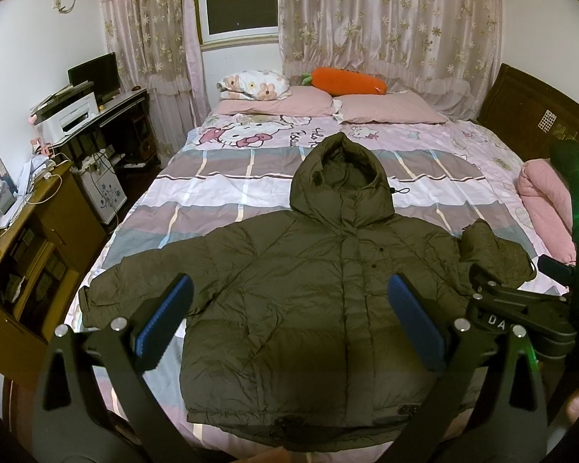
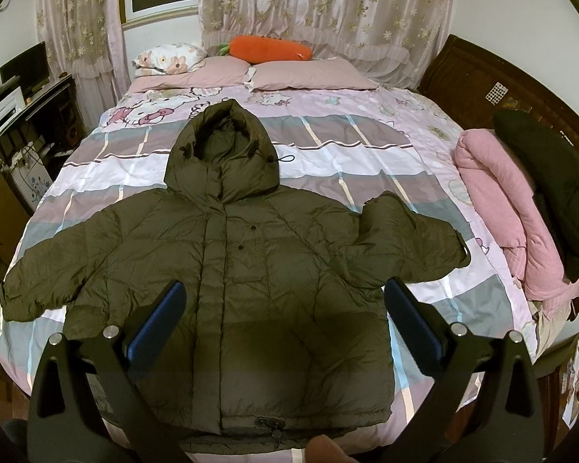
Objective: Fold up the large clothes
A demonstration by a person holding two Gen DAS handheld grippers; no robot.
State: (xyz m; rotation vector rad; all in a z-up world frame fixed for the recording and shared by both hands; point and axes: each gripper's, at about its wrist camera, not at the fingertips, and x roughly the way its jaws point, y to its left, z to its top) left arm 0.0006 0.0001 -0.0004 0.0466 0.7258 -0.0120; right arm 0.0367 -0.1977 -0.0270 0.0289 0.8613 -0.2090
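Note:
A large olive-green hooded puffer jacket (image 1: 308, 289) (image 2: 243, 277) lies front up on the bed, hood toward the pillows, zipped closed. Its left sleeve stretches out flat; its right sleeve (image 2: 405, 239) is bunched and partly folded back. My left gripper (image 1: 289, 289) hovers open above the jacket's chest, blue pads wide apart, holding nothing. My right gripper (image 2: 285, 295) also hangs open above the lower chest, empty. The right gripper's black body (image 1: 521, 308) shows at the right edge of the left wrist view, beside the bunched sleeve.
The bed carries a pink cartoon-cat duvet (image 2: 366, 146), pink pillows (image 2: 308, 73) and a carrot plush (image 2: 270, 48). A rolled pink blanket (image 2: 498, 208) with a dark garment (image 2: 552, 185) lies at the right edge. A desk with a printer (image 1: 73, 115) and a wooden cabinet (image 1: 38, 231) stand left.

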